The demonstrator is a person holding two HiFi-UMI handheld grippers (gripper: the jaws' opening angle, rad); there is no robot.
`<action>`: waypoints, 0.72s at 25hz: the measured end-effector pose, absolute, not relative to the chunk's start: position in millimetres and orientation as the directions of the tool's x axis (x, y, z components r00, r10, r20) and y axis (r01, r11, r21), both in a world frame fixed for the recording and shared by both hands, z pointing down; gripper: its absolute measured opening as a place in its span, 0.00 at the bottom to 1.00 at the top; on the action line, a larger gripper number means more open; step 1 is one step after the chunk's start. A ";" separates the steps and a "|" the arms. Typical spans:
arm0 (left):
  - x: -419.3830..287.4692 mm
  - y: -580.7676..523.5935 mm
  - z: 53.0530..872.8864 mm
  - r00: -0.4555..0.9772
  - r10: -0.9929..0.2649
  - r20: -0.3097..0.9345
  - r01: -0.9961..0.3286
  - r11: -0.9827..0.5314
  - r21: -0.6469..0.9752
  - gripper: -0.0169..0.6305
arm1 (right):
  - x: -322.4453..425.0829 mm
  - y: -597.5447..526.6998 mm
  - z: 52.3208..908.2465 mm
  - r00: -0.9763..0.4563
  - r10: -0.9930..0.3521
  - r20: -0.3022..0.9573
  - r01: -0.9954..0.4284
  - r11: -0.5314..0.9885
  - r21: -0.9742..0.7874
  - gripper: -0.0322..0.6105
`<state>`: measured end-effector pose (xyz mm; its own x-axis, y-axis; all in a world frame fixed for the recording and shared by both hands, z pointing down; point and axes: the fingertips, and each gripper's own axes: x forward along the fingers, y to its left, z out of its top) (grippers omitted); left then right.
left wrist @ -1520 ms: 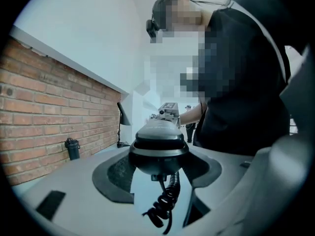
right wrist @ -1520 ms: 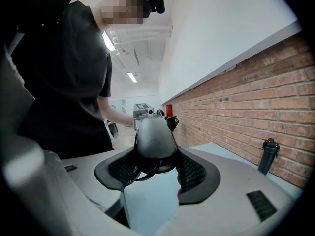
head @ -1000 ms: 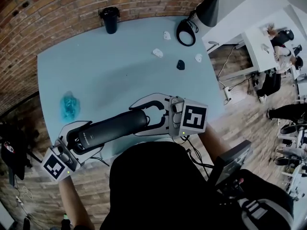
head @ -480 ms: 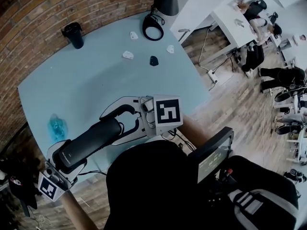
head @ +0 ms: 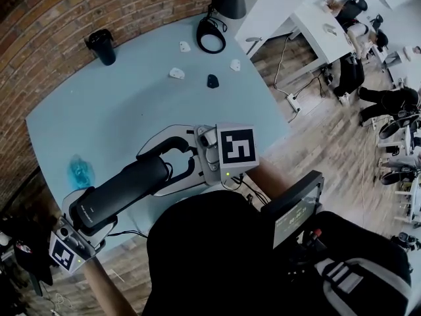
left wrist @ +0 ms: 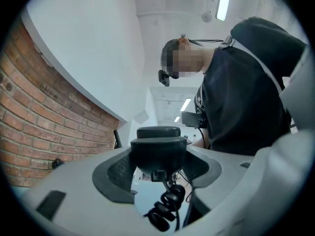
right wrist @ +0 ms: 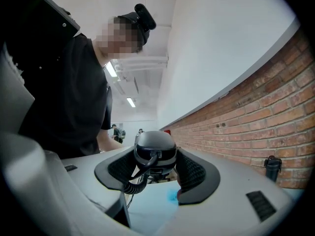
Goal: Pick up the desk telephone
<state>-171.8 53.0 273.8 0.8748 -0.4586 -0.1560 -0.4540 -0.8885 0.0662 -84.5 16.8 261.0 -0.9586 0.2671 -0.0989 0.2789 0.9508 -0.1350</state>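
My left claw point(head: 92, 210) pinches one end of the long black plastic telephone handset point(head: 125, 188), and my right claw point(head: 166, 160) pinches the other. The handset slants over the near edge of the pale blue surface point(head: 131, 104), its coiled black cord point(left wrist: 165, 208) dangling.

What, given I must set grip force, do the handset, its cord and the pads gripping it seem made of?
The handset is probably hard moulded plastic: black, matte to satin, with soft highlights along its back. The cord is coiled and glossy black, so it is likely vinyl or rubber sheathing. The pads are dark and finely dimpled, which looks like rubber, though that is a guess.
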 end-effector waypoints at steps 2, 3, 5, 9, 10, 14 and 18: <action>-170.7 52.1 273.8 0.876 -0.458 -0.152 -0.453 -0.889 0.066 0.50 | -83.6 15.8 261.8 -0.959 0.267 -0.093 0.278 0.951 -0.135 0.45; -170.4 51.9 273.4 0.877 -0.457 -0.151 -0.453 -0.889 0.065 0.50 | -83.4 15.6 261.6 -0.959 0.267 -0.092 0.278 0.951 -0.135 0.45; -170.4 52.1 271.7 0.877 -0.455 -0.155 -0.451 -0.890 0.061 0.50 | -83.5 16.0 260.2 -0.959 0.267 -0.093 0.278 0.952 -0.128 0.45; -173.1 54.4 266.7 0.876 -0.450 -0.172 -0.449 -0.892 0.048 0.50 | -85.6 18.6 258.6 -0.958 0.273 -0.087 0.281 0.953 -0.109 0.45; -173.4 55.3 264.5 0.876 -0.449 -0.177 -0.448 -0.893 0.045 0.50 | -85.7 19.5 257.7 -0.957 0.275 -0.087 0.283 0.953 -0.105 0.45; -172.6 58.0 254.1 0.873 -0.446 -0.196 -0.449 -0.893 0.034 0.50 | -84.5 22.1 251.6 -0.954 0.283 -0.095 0.292 0.952 -0.090 0.45; -172.4 59.1 242.4 0.870 -0.443 -0.218 -0.451 -0.892 0.016 0.50 | -84.2 22.7 243.9 -0.953 0.285 -0.100 0.294 0.952 -0.082 0.45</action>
<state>-172.4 59.1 242.4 0.8696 -0.4431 -0.2179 -0.4509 -0.8924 0.0156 -84.2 22.7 243.9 -0.9532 0.2852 -0.1005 0.2936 0.9524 -0.0817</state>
